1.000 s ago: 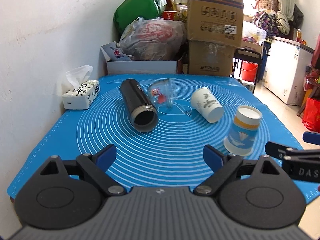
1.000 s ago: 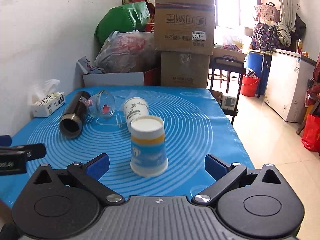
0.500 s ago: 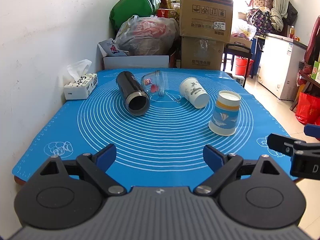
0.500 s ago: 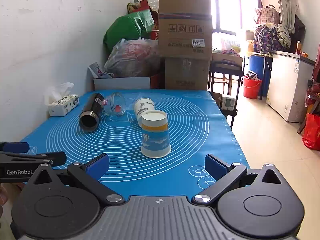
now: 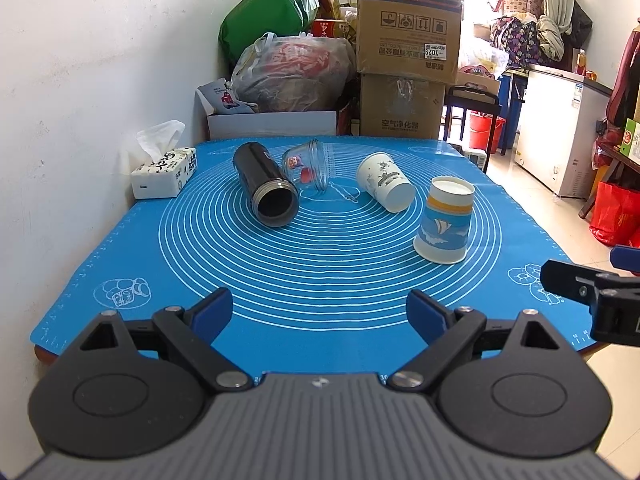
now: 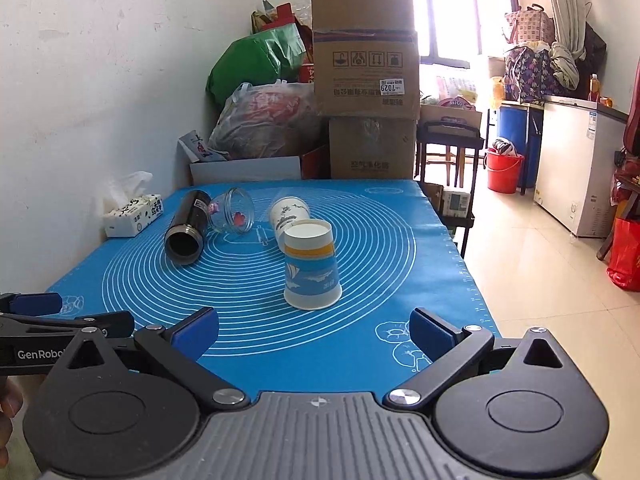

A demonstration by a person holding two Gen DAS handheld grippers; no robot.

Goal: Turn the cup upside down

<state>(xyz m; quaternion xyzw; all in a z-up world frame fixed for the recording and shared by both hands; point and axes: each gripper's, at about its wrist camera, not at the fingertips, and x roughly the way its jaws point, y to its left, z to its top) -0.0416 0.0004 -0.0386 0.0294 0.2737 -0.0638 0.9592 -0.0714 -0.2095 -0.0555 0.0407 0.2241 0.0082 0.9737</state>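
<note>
A blue-and-white paper cup stands upside down, base up, on the blue mat. A white paper cup lies on its side behind it. A black flask and a clear glass jar also lie on their sides. My left gripper is open and empty over the mat's near edge. My right gripper is open and empty, a short way in front of the upside-down cup.
A tissue box sits at the mat's left edge by the white wall. Cardboard boxes and bags are stacked behind the table. The table's right edge drops to a tiled floor.
Both grippers have pulled back toward the near edge of the table and stayed open. The upside-down cup stays where it stood.
</note>
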